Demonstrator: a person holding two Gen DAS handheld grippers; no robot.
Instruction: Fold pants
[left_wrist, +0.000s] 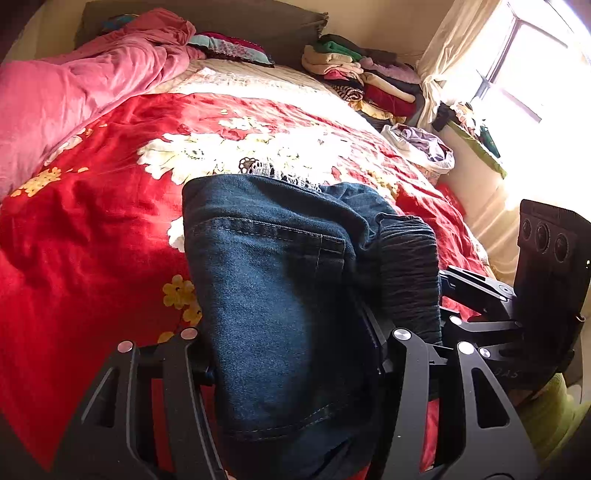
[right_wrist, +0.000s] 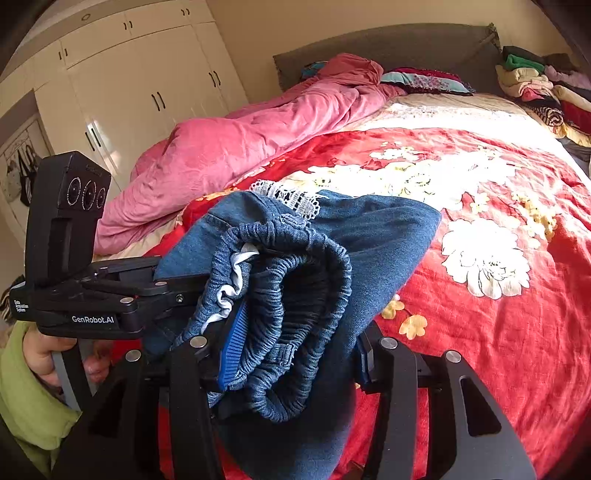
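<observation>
A pair of blue denim pants (left_wrist: 273, 280) with an elastic waistband (right_wrist: 295, 306) and white lace trim (right_wrist: 291, 197) is bundled and held above the red floral blanket (left_wrist: 92, 229). My left gripper (left_wrist: 295, 369) is shut on the denim, which drapes over and hides its fingertips. My right gripper (right_wrist: 291, 354) is shut on the gathered waistband end; a blue finger pad (right_wrist: 232, 350) shows against the cloth. Each gripper also shows in the other's view, the right one (left_wrist: 491, 314) in the left wrist view and the left one (right_wrist: 122, 291) in the right wrist view, close beside the bundle.
A pink quilt (right_wrist: 236, 144) lies heaped along the bed's left side. Stacked folded clothes (left_wrist: 365, 77) sit at the far right corner by the headboard. A bag of laundry (left_wrist: 424, 147) sits by the window. White wardrobes (right_wrist: 122, 85) stand to the left.
</observation>
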